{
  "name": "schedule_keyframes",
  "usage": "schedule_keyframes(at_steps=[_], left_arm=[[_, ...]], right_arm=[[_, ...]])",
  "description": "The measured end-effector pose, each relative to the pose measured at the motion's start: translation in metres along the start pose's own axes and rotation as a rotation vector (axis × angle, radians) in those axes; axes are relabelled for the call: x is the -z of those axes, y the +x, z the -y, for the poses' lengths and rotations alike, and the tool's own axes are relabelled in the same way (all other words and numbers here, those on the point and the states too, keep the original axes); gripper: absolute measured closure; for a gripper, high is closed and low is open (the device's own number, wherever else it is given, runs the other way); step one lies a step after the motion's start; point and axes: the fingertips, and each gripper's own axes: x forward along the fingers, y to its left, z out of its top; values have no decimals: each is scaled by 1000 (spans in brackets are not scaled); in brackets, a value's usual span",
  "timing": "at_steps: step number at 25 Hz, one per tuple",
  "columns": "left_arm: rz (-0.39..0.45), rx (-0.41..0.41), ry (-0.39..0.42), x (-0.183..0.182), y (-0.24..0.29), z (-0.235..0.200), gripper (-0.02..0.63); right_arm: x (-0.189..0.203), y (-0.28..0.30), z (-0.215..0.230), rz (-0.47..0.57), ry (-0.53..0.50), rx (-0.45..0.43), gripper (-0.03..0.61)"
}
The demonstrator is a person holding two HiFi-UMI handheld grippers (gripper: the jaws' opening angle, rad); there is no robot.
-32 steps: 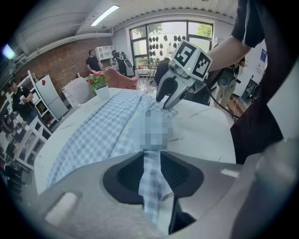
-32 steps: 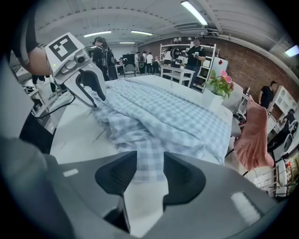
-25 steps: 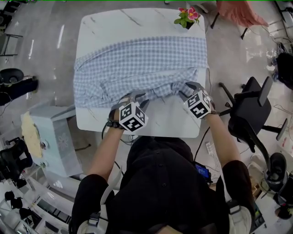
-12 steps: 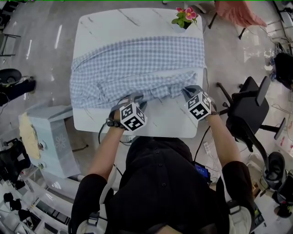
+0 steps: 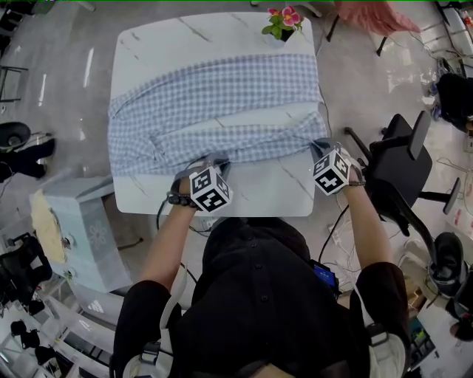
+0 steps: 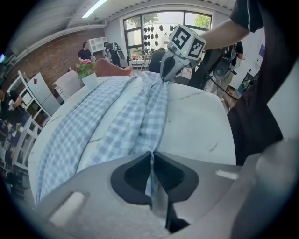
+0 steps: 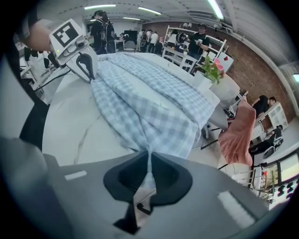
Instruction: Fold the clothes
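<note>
The checked garment [image 5: 222, 96] lies spread on the white table [image 5: 273, 193], its long axis running left to right across the head view, and both claws have hold of its lower hem. The left gripper [image 5: 211, 160] has just been closing, and its own view shows the jaws pressed together on a thin pleat of the checked cloth. The right gripper [image 5: 320, 146] is likewise clamped on a pinch of fabric, at the lower right corner of the garment. Between the two the hem runs as a fairly straight gathered ridge. From both claws the bulk of the cloth lies toward the top of the frame, reaching to near the flower pot [image 5: 281, 21] at the far edge, so a fold would likely carry the held hem upward in the picture, over the body of the garment. One thing matters here: the left gripper grips nearer the middle of the hem than its left end, so the stretch at the lower left is held by neither hand and may lag or crumple.
</note>
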Motion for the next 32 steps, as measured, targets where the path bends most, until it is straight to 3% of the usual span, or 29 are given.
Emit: schedule_keyframes(at_steps=[9, 20, 27, 32], left_arm=[[22, 98, 77, -29, -9, 41, 595], [17, 212, 195, -45, -5, 95, 594], [24, 272, 175, -48, -7, 106, 594], [-17, 351, 215, -42, -11, 120, 594]], right_arm=[[47, -13, 9, -51, 33, 34, 557], [113, -31, -10, -123, 164, 22, 557], [130, -37, -21, -140, 191, 35, 557], [134, -39, -33, -120, 237, 9, 555]])
